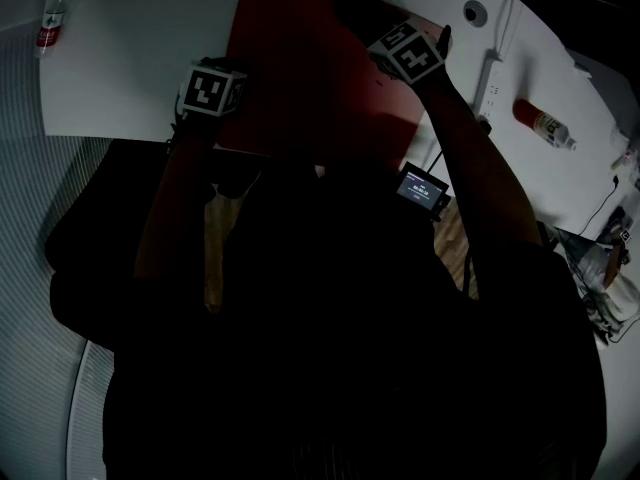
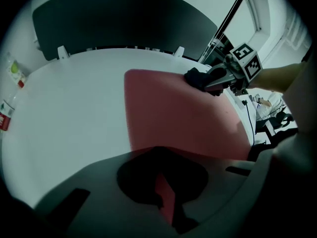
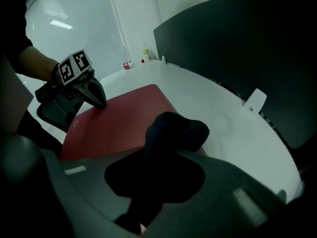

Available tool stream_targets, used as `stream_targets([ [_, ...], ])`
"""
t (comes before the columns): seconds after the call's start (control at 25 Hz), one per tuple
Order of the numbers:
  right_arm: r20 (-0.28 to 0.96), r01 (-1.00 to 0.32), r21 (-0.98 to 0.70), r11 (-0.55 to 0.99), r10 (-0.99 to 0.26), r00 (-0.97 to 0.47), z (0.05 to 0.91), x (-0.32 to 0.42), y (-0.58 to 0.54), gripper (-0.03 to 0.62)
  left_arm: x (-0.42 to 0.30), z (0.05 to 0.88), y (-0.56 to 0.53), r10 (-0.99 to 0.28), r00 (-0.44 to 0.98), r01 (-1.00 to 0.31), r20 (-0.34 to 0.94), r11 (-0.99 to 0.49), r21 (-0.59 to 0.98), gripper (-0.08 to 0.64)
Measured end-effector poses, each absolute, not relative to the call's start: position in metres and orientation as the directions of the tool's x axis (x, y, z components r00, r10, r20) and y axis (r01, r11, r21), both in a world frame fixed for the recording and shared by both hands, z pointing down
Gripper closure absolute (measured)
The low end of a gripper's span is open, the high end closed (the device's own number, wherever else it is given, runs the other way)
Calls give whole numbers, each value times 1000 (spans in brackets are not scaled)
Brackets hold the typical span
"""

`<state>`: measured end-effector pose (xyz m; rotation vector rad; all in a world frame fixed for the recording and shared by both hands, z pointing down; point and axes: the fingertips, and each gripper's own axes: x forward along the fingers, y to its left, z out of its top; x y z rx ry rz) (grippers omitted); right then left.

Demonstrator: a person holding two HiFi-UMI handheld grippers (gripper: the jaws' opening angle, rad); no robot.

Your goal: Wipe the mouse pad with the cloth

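table (image 1: pixel 130 58): white, rounded edge; the mouse pad is carried on it, w/ bare top left on every side but the near one.
mouse pad (image 1: pixel 300 78): red, large, flat; near edge overhangs or meets the table edge by the person (can't be told which).
left gripper (image 3: pixel 98 100): set on the pad's near-left edge; jaws drawn together, nothing btwn them, tips pressed down on the pad as a hold-down.
right gripper (image 2: pixel 210 81): at the pad's far-right corner; jaws clamped on the cloth.
cloth (image 3: pixel 176 130): dark, bunched in a wad; laid on the pad's far-right corner, partly over the pad edge.
power strip (image 1: pixel 490 78): white, on the table right of the pad, apart from it.
bottle (image 1: pixel 543 123): red label, lying further right of the pad, well apart.
pad handling (judged): light, thin, flexible, prob. slides on the smooth top; best pinned at an edge, not lifted.
cloth handling (judged): soft, light, no fixed shape; best gripped mid-wad so a loose fold is left under the jaws for wiping.
progress (judged): wipe at a corner; most of the pad is not yet covered.
head view only: strip, bottle, both arms; pad is very dark there.
left gripper view only: pad's true red, the cloth's contact w/ the pad.
right gripper view only: the left tips' contact on the pad.
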<state>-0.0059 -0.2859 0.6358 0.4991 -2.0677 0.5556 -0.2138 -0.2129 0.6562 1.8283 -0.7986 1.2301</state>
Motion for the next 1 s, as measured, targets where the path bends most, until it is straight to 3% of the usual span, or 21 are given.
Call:
stream_targets([
  [0.28, 826, -608, -245, 755, -166, -539, 635, -4, -288, 528, -212, 655, -212, -98, 355, -836, 930, -479, 268, 552],
  [0.36, 826, -564, -232, 793, -145, -545, 632, -18, -271, 528, -213, 655, -212, -102, 340, -838, 935, -485, 252, 552],
  [0.48, 806, -318, -234, 919, 0, -592, 632, -68, -192, 528, -215, 656, -210, -91, 323, -836, 942, -495, 238, 552],
  [0.64, 795, -51, -251, 967, 176, -580, 637, -107, -104, 528, -215, 656, -211, -103, 333, -839, 937, -487, 244, 552],
  [0.8, 840, 218, -98, 971, 198, -505, 644, -79, -107, 529, -212, 656, -214, -100, 344, -832, 934, -493, 254, 552],
  [0.88, 864, 173, -17, 985, 102, -494, 648, -52, -152, 528, -210, 656, -213, -93, 352, -830, 931, -492, 265, 552],
  [1.0, 867, -146, 0, 989, -73, -493, 645, -7, -237, 528, -211, 655, -211, -99, 345, -835, 933, -486, 257, 552],
])
